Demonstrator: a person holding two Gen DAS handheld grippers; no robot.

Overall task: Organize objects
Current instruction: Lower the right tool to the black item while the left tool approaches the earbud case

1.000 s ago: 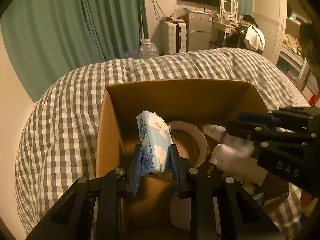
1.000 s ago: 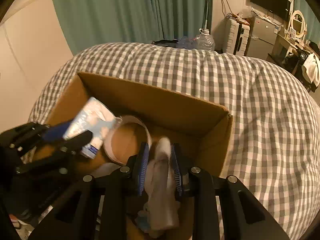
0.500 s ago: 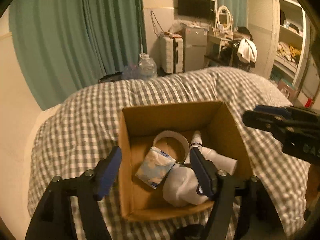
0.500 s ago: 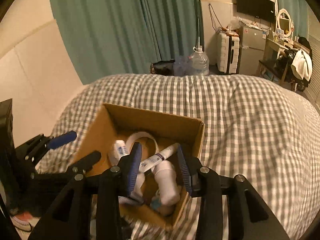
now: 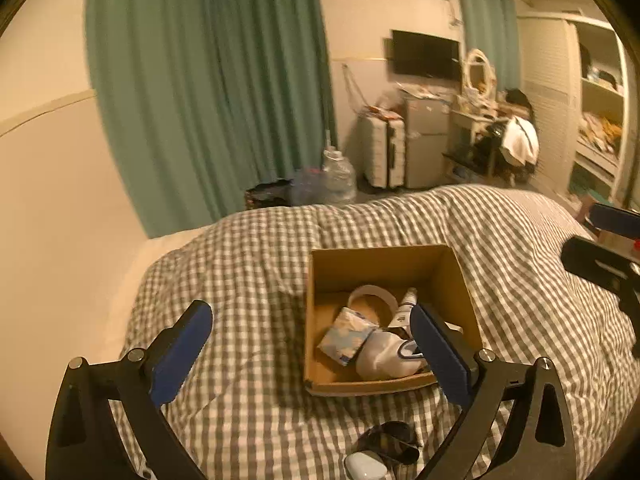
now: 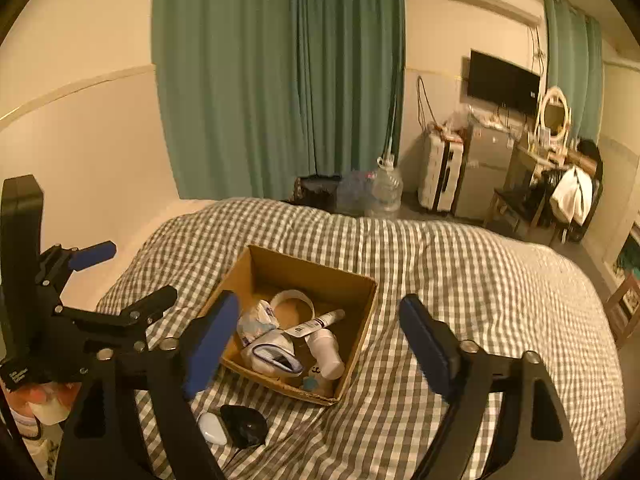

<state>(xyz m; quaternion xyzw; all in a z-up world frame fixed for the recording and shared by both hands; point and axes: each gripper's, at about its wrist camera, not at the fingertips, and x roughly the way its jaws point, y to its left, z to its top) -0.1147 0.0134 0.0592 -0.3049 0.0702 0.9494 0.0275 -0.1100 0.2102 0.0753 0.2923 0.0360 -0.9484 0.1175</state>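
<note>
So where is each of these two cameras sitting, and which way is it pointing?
Left wrist view: sits on the left gripper, looking forward and down over the grey checked duvet at the open brown cardboard box; its own blue-padded fingers, spread wide, frame the shot.
Right wrist view: sits on the right gripper, facing the same box from its other side; its open fingers show, with the left gripper at the left edge.
Shared: box, duvet, green curtains.

Box [image 6: 362,312] sits on the bed [image 6: 480,280]. In it: tape roll [image 6: 292,298] at back, tissue pack [image 6: 256,320] left, tube [image 6: 320,322] and bottle [image 6: 326,350] right, pouch [image 6: 272,354] front. Before the box — earbud case [image 6: 212,428] left of strap [image 6: 244,426].
</note>
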